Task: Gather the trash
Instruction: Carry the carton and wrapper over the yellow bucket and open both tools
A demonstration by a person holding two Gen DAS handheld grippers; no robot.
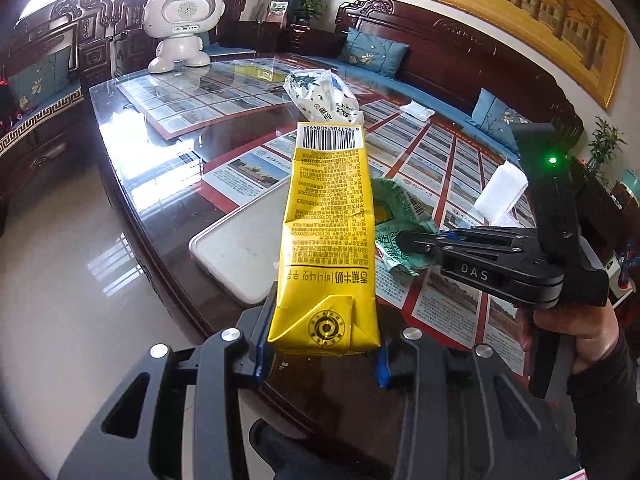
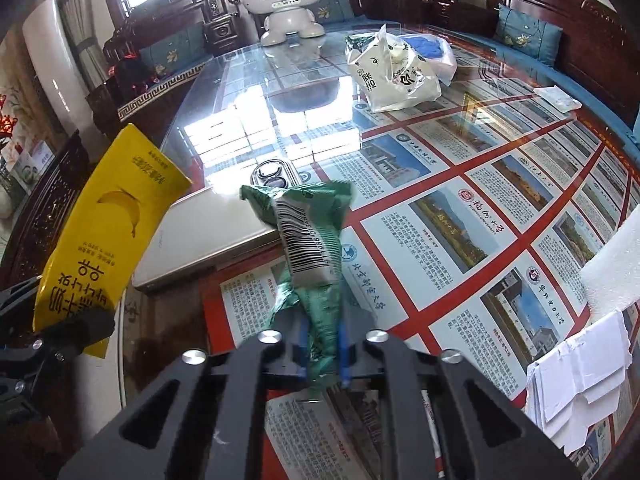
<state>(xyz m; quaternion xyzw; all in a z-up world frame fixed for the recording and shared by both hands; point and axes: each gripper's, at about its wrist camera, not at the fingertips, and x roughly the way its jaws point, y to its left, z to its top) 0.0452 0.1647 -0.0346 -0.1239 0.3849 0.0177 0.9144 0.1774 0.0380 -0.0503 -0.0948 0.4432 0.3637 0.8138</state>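
Fingers [image 1: 264,344] clamping carton [image 1: 328,236], wrapper [image 2: 312,248] pinched

The yellow carton [image 1: 326,240] hides part of the green wrapper [image 1: 400,220] and a corner of the white phone [image 1: 240,248] in the left wrist view. In the right wrist view, the wrapper's lower end disappears between the jaws — the paper stack [image 2: 580,380] is cut off at the right edge.
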